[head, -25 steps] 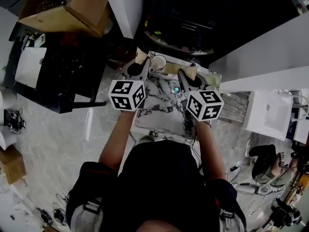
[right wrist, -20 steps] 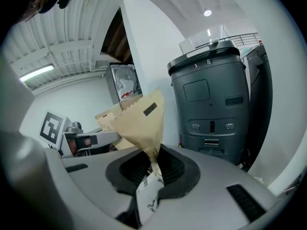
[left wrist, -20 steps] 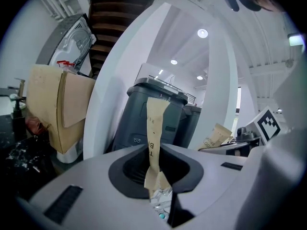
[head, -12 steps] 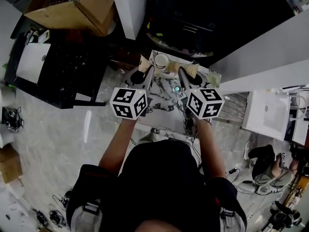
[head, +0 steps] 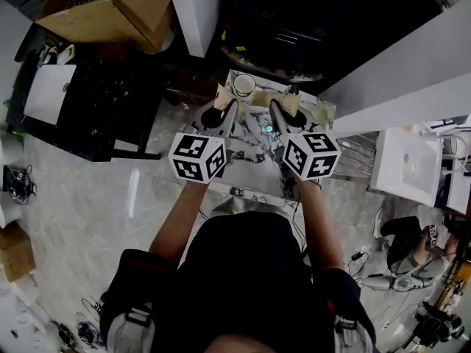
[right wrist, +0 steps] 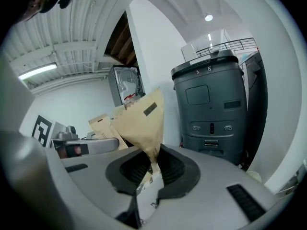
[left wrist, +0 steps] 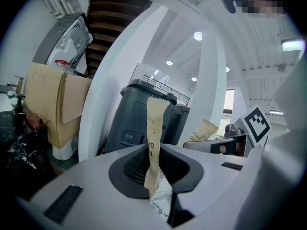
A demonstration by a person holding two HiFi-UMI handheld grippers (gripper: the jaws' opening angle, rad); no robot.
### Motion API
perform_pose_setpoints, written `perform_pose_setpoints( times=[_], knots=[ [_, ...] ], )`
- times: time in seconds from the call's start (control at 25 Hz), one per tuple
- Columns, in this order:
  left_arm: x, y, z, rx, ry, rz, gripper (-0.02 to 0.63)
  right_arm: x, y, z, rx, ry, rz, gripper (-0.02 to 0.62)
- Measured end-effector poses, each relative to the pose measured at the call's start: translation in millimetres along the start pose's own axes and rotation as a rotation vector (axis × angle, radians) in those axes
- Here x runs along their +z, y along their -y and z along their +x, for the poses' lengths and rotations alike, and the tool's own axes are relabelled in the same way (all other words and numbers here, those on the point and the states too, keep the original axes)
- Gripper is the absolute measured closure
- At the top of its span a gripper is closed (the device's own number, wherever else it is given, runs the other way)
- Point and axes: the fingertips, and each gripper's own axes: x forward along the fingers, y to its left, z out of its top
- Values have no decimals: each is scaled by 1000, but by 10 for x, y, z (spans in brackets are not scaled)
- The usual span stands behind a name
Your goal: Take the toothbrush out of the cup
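Marbled worktop (head: 250, 171) lies under two tools, both held short of the one white cup (head: 243, 85). On its near side the left tool (left wrist: 152, 174) clamps a narrow tan packet (left wrist: 156, 123) upright, and the right tool (right wrist: 153, 164) pinches a wider tan packet (right wrist: 141, 119). Farther off, the cup stands at the worktop's far edge; whether it holds the toothbrush I cannot tell.

We're seeing matt brown paper on the left packet (left wrist: 154, 128) and right packet (right wrist: 141, 123), a smooth marble-look table (head: 250, 169), plus a dull cardboard box (head: 125, 13).
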Motion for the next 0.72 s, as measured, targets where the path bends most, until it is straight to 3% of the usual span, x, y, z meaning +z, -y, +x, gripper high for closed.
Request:
perform_pose_setpoints(
  times=[0.72],
  knots=[
    [-166,982,-357,1,20,49,549,-13,54,-962,25,64,-18,531]
  ],
)
